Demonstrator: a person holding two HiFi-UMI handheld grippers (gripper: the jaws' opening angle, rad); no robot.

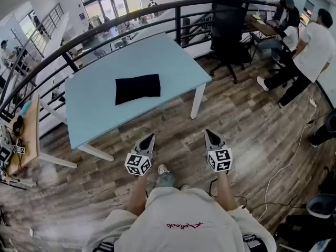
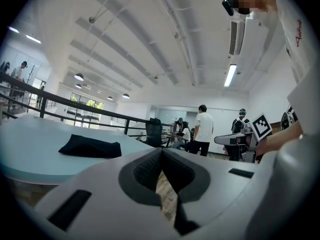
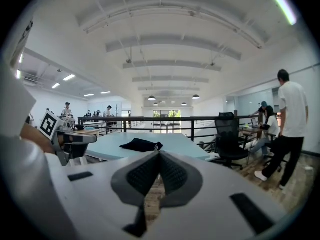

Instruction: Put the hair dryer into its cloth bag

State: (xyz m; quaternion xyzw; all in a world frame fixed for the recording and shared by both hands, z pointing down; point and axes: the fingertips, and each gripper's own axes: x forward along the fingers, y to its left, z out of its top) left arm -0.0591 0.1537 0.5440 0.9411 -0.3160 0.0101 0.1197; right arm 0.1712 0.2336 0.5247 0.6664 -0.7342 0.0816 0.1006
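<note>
item: black cloth bag [image 1: 137, 88] | look: dark fabric, roughly rectangular, slightly rumpled | pose: lying flat; open or filled cannot be told | place: mid light-blue counter [image 1: 157, 56], ahead and left of the left hand-held gripper [image 1: 151, 136], ahead and slightly left of the right hand-held gripper [image 1: 206, 132], well apart from both

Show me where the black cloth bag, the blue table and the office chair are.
black cloth bag [image 1: 137, 88]: head view, middle of the folded cloth.
blue table [image 1: 157, 54]: head view, bare top beyond the bag.
office chair [image 1: 229, 19]: head view, its dark backrest.
</note>
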